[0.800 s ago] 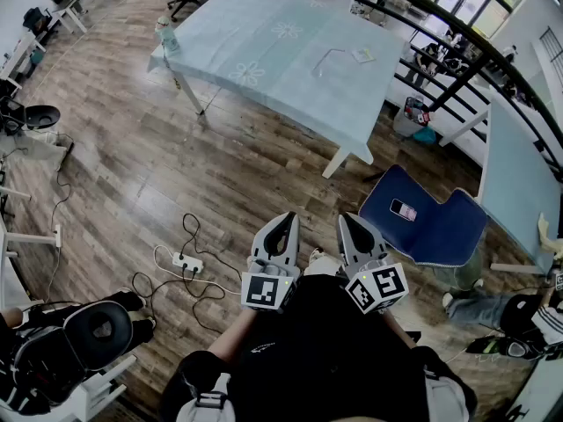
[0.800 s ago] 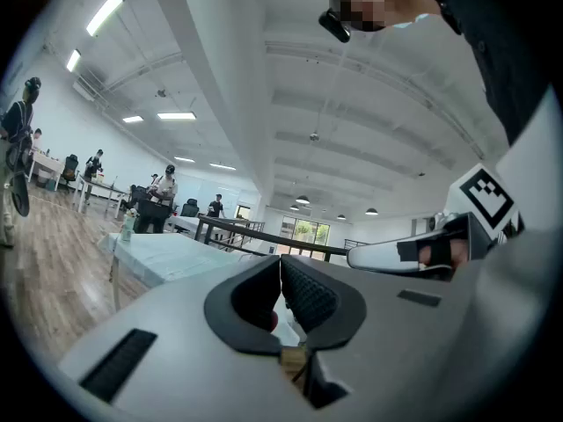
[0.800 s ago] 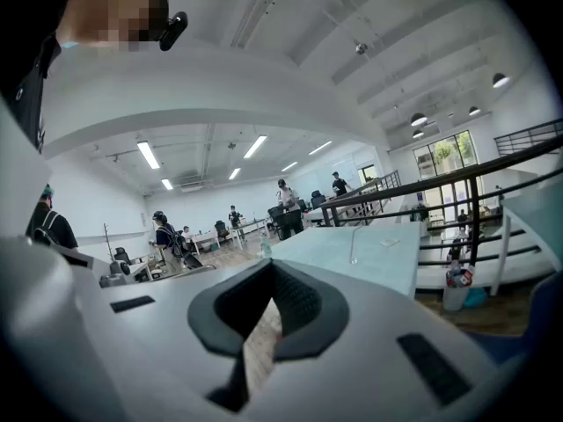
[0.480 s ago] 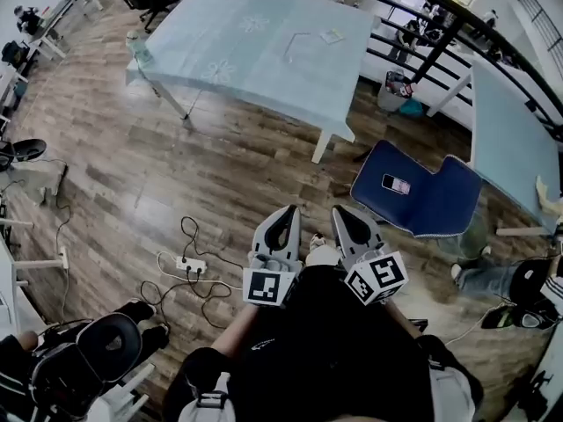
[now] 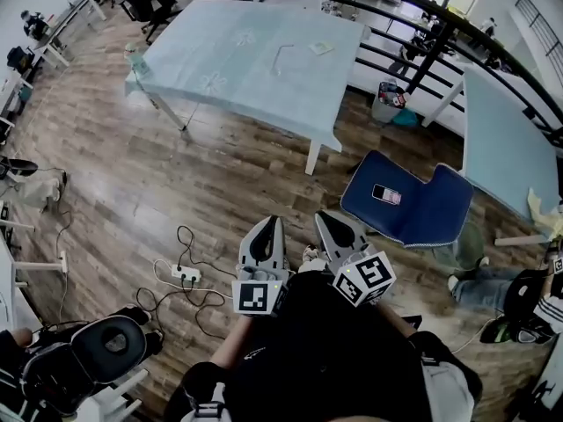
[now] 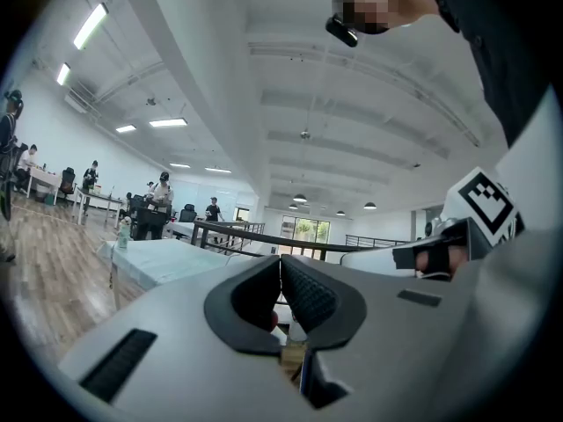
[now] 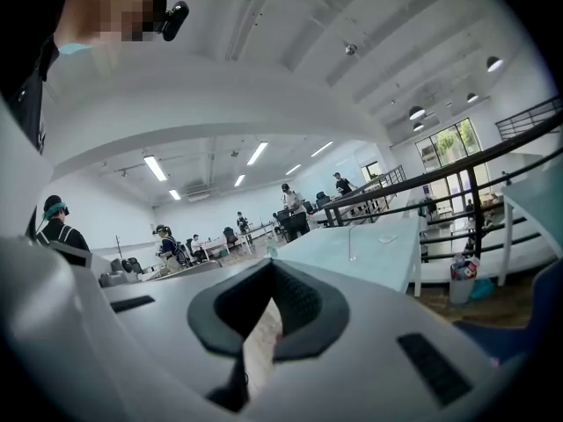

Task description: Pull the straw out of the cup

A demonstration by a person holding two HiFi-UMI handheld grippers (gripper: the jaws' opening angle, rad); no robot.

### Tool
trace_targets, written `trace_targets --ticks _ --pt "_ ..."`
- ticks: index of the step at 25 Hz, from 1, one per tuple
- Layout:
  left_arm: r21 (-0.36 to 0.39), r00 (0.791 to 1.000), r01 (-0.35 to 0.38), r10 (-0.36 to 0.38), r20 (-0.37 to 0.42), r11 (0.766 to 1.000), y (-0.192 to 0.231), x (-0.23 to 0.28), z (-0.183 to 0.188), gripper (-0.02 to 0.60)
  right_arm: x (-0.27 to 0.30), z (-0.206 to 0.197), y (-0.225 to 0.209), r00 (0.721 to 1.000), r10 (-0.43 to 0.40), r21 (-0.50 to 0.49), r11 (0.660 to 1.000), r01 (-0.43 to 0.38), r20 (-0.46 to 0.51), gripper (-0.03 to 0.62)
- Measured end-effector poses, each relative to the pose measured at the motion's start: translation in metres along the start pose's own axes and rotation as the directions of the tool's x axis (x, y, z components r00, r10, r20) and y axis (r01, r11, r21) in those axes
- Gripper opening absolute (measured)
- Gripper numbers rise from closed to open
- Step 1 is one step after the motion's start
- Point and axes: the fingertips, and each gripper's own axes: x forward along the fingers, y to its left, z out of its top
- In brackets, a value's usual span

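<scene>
A thin white bent straw [image 5: 281, 55] shows far off on the light blue table [image 5: 220, 69]; in the right gripper view the straw [image 7: 350, 243] stands upright on that table. I cannot make out a cup around it. My left gripper [image 5: 267, 224] and right gripper [image 5: 325, 220] are held side by side close to my body, over the wooden floor and well short of the table. The left gripper [image 6: 280, 260] is shut with nothing in it. My right gripper [image 7: 271, 265] is also shut and empty.
A bottle [image 5: 134, 58] stands at the table's left corner, a flat card [image 5: 321, 48] near the straw. A blue folding chair [image 5: 422, 222] with a phone [image 5: 384, 193] lies right of my path. A power strip [image 5: 186, 273] with cables lies left. A black railing [image 5: 431, 38] runs behind the table.
The table and the blue chair have slid down and left in the head view, a little nearer. Both grippers stay shut together in front of my body.
</scene>
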Motion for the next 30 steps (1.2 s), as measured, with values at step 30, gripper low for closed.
trace_targets --ticks 30 --pt "-0.007 1.0 -0.015 0.015 0.016 1.0 -0.005 0.051 -0.012 0.015 0.018 -0.005 -0.046 0.999 -0.01 -0.026 1.0 0.009 -0.035 0.009"
